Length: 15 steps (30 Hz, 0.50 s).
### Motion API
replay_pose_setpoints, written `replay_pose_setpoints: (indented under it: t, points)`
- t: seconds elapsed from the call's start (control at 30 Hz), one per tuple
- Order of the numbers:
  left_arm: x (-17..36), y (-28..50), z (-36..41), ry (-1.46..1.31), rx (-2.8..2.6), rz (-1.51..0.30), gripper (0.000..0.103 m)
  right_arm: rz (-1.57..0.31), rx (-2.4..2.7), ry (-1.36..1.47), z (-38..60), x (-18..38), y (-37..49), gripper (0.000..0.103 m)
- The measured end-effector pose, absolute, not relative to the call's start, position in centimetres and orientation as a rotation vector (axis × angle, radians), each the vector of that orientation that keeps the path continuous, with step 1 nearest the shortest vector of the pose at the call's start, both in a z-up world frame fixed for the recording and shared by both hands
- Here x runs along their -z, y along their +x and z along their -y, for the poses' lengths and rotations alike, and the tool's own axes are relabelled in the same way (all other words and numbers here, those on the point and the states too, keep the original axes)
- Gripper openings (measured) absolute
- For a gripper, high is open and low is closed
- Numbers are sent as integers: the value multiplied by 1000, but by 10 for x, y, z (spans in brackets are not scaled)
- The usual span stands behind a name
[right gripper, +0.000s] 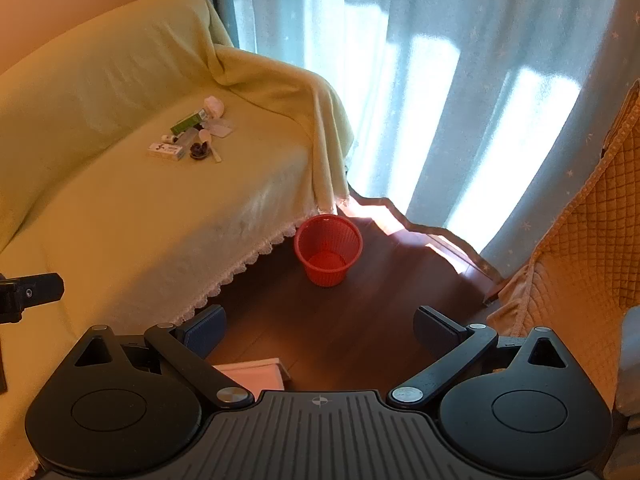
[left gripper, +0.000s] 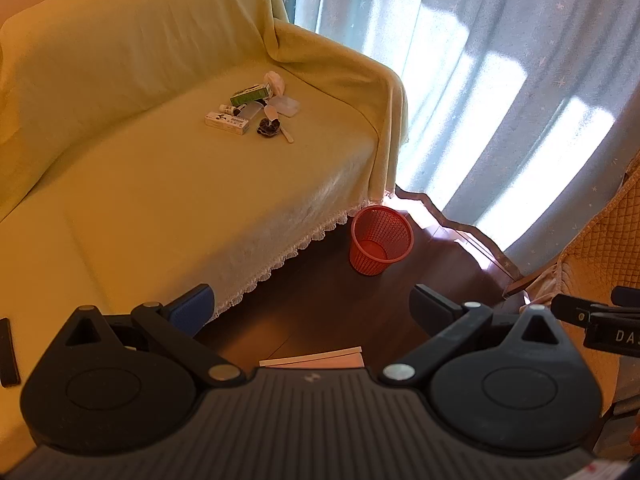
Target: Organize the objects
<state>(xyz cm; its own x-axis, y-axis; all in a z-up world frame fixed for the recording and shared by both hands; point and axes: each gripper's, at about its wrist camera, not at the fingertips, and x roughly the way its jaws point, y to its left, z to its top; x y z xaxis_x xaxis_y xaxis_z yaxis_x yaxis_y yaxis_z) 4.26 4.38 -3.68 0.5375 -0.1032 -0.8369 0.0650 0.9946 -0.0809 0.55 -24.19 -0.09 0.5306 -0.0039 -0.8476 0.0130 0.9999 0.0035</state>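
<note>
A small pile of objects lies on the far end of the yellow-covered sofa (left gripper: 160,184): a green box (left gripper: 251,94), a white box (left gripper: 226,122), a dark scrunchie (left gripper: 269,127), a white spoon (left gripper: 280,126) and a clear packet (left gripper: 286,105). The pile also shows in the right wrist view, with the white box (right gripper: 166,151) nearest. An empty red mesh basket (left gripper: 380,240) (right gripper: 328,254) stands on the floor by the sofa corner. My left gripper (left gripper: 312,312) is open and empty, well short of the pile. My right gripper (right gripper: 320,330) is open and empty above the floor.
Pale curtains (left gripper: 500,80) hang behind the basket. An orange quilted cover (right gripper: 580,260) drapes furniture at the right. The floor is dark wood (right gripper: 360,312), with a flat pinkish box (right gripper: 252,374) lying below the grippers. A dark flat object (left gripper: 8,352) lies on the near sofa edge.
</note>
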Motion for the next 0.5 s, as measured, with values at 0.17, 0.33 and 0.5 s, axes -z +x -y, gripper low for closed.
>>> replay_pose_setpoints:
  t: [0.17,0.33,0.5]
  points:
    - [51,89,-25,-45,55,-1015,102,-1038,-40,5,260,24,60,98]
    - [70,152,5,-52,-17,-1028,102,-1042,-133,-100,278,59,138,89]
    - [80,216,40,-40,-77,-1058,102,-1082,-234,-123,315,90,206,80]
